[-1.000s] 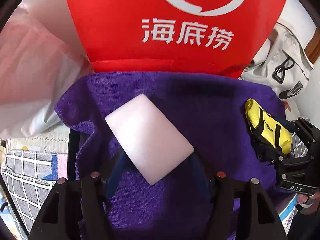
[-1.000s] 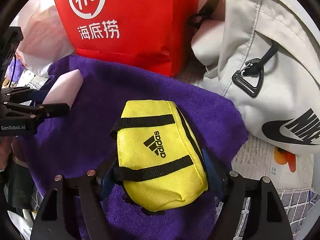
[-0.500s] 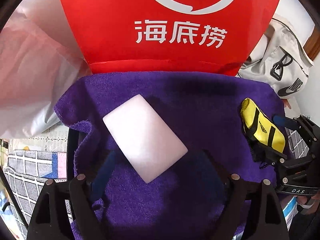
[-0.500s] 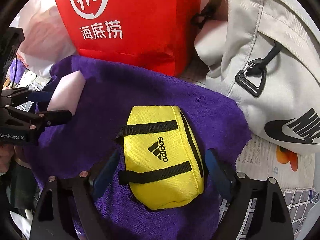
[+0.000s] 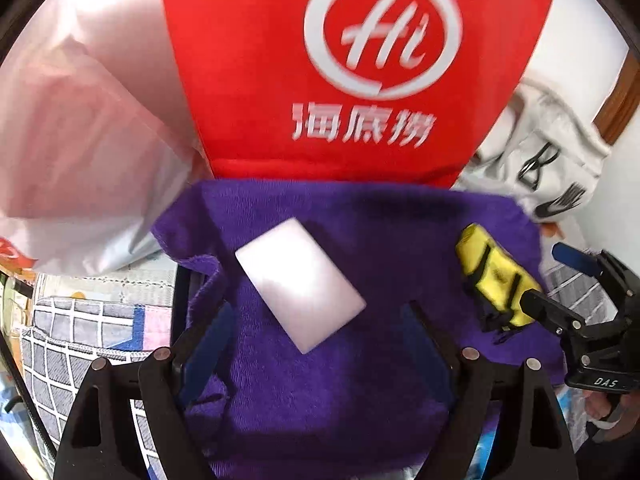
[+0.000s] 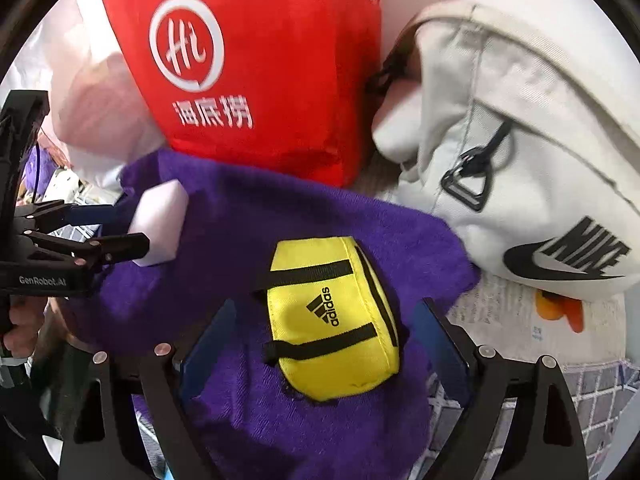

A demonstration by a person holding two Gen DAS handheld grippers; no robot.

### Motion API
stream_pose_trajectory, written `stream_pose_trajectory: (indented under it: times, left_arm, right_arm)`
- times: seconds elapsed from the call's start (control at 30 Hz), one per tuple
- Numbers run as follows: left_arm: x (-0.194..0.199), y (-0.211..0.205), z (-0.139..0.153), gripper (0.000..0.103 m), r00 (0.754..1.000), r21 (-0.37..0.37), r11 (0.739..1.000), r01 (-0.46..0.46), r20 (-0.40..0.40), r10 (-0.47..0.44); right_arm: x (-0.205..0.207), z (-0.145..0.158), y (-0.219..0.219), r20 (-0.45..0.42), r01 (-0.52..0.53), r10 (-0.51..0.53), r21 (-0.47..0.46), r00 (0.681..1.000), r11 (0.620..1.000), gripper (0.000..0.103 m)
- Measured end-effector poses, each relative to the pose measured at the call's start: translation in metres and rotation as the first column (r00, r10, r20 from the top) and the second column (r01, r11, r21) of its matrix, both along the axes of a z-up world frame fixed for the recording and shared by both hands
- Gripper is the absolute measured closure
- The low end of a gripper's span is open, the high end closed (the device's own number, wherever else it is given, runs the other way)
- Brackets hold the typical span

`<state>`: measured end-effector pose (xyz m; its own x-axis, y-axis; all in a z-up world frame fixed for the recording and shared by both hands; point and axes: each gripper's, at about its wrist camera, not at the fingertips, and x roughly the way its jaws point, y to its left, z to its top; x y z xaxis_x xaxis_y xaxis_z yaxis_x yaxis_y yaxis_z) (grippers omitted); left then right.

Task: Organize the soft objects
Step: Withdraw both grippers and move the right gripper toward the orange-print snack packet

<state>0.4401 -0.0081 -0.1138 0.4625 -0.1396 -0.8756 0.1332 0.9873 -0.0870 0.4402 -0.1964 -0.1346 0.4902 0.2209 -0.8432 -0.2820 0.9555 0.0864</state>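
Observation:
A pale pink sponge block (image 5: 300, 284) lies flat on a purple towel (image 5: 380, 232). My left gripper (image 5: 318, 320) hovers over its near corner, open, with the fingers clear of it on both sides. On the towel's right part rests a yellow Adidas pouch (image 6: 332, 320). My right gripper (image 6: 326, 312) straddles it with the jaws opening and a gap on each side of the pouch. The right wrist view also has the sponge (image 6: 162, 220) and the left gripper (image 6: 130, 228) at far left.
A red bag with a white logo (image 5: 360, 60) stands behind the towel. A white Nike backpack (image 6: 520, 160) leans at the right. A translucent plastic bag (image 5: 80, 160) sits at the left, over grey checked bedding (image 5: 80, 340).
Both grippers widened and lifted back from their objects. The sponge and the yellow pouch, earlier tight between the fingers, now lie free on the towel.

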Motion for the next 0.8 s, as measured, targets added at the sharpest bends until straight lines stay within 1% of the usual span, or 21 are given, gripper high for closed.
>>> stream_pose_trajectory:
  times: [0.1, 0.17, 0.23, 0.3, 0.37, 0.43, 0.5, 0.6, 0.73, 0.8]
  left_arm:
    - [-0.015, -0.002, 0.019, 0.019, 0.999, 0.021, 1.000, -0.010, 0.037, 0.009]
    - [-0.032, -0.003, 0.036, 0.019, 0.997, 0.033, 0.999, -0.011, 0.072, 0.008]
    - [-0.046, 0.001, 0.048, 0.019, 0.996, 0.021, 1.000, -0.009, 0.093, 0.007]
    - [-0.057, 0.010, 0.059, 0.019, 0.993, 0.005, 1.000, -0.006, 0.117, 0.006]
    - [-0.077, 0.014, 0.070, 0.019, 0.992, 0.011, 1.000, -0.005, 0.129, 0.003]
    - [-0.096, 0.017, 0.077, 0.019, 0.991, 0.015, 1.000, -0.008, 0.137, 0.006]
    - [-0.117, 0.027, 0.081, 0.019, 0.990, 0.013, 1.000, -0.010, 0.139, 0.008]
    - [-0.151, 0.032, 0.083, 0.019, 0.988, 0.004, 1.000, -0.020, 0.151, 0.020]
    - [-0.190, 0.042, 0.078, 0.019, 0.988, -0.017, 0.999, -0.043, 0.149, 0.045]
    - [-0.207, 0.044, 0.072, 0.019, 0.986, 0.002, 0.998, -0.069, 0.153, 0.067]
  right_arm:
    - [-0.017, 0.020, -0.011, 0.053, 0.029, -0.030, 0.022, 0.998, 0.999, 0.013]
    - [-0.029, 0.030, -0.019, 0.077, 0.057, -0.059, 0.035, 0.995, 0.998, 0.013]
    - [-0.046, 0.039, -0.026, 0.103, 0.089, -0.092, 0.037, 0.990, 0.995, 0.013]
    - [-0.060, 0.043, -0.027, 0.093, 0.099, -0.101, 0.019, 0.991, 0.995, 0.013]
    - [-0.077, 0.047, -0.023, 0.080, 0.096, -0.096, 0.004, 0.992, 0.995, 0.013]
    - [-0.097, 0.054, -0.026, 0.087, 0.100, -0.099, -0.001, 0.991, 0.995, 0.013]
    - [-0.117, 0.059, -0.026, 0.081, 0.111, -0.111, 0.012, 0.990, 0.994, 0.013]
    - [-0.147, 0.064, -0.027, 0.066, 0.117, -0.120, 0.057, 0.991, 0.992, 0.013]
    - [-0.189, 0.068, -0.025, 0.061, 0.113, -0.118, 0.084, 0.991, 0.990, 0.013]
    - [-0.213, 0.068, -0.023, 0.068, 0.102, -0.108, 0.084, 0.992, 0.991, 0.013]
